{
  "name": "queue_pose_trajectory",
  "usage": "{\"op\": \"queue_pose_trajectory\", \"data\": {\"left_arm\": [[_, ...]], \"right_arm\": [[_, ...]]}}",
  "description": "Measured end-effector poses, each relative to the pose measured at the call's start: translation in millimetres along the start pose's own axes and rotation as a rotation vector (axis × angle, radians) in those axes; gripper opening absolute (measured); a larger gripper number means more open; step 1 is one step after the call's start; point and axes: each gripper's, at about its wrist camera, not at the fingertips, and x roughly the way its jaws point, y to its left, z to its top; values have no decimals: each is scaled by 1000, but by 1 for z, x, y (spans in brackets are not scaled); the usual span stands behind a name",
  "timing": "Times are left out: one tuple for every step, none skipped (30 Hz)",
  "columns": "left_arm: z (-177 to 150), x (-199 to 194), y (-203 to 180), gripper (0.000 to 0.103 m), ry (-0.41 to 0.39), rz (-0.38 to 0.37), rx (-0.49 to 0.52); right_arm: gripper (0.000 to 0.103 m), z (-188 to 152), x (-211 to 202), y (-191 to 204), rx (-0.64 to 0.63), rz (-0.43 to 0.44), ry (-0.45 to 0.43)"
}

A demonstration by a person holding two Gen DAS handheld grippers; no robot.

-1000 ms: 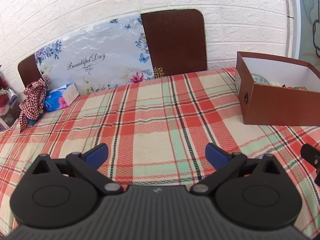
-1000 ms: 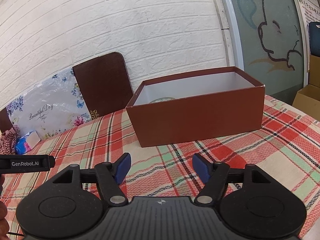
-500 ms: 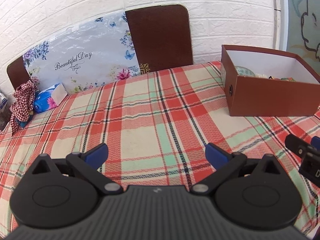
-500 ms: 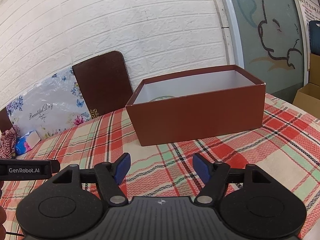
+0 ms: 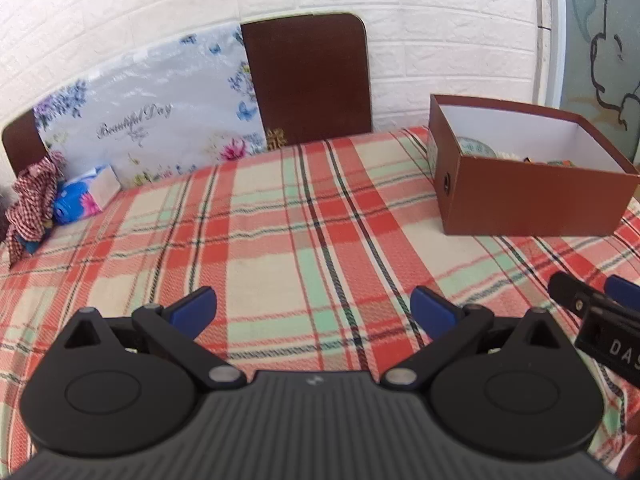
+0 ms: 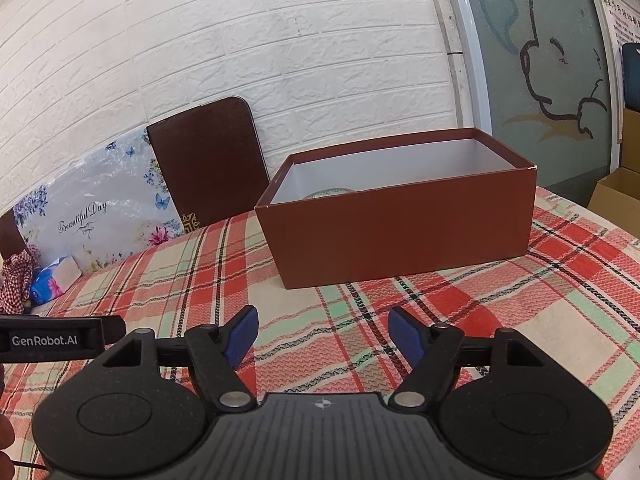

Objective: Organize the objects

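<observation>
A brown cardboard box [image 5: 532, 204] with a white inside stands on the plaid tablecloth [image 5: 280, 232] at the right; it also shows in the right wrist view [image 6: 400, 236]. A round patterned plate [image 5: 476, 147] and several small items lie inside it. My left gripper [image 5: 312, 308] is open and empty above the cloth, left of the box. My right gripper [image 6: 322, 330] is open and empty in front of the box. The right gripper's side shows at the right edge of the left wrist view [image 5: 596, 320].
A blue tissue pack [image 5: 86, 194] and a red checked cloth [image 5: 34, 200] lie at the far left. A floral board [image 5: 152, 120] and a brown board [image 5: 308, 80] lean on the white brick wall. Cardboard boxes [image 6: 618, 194] stand beyond the table's right edge.
The left gripper has moved back and turned right, so the box shows more fully and the right gripper has come into its view. The right gripper has barely moved.
</observation>
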Motion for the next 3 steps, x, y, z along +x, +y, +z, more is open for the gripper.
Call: {"op": "queue_pose_trajectory", "data": {"left_arm": [[-1,2,0,103,12,-20,-3],[-2,3,0,103,15,-28,-7],[-2,3,-1,103,13,-30,-8]], "right_arm": [[73,0,0,0,-1,0,1],[73,0,1,1,-3,0,3],[73,1,1,2,-5,1,2]]}}
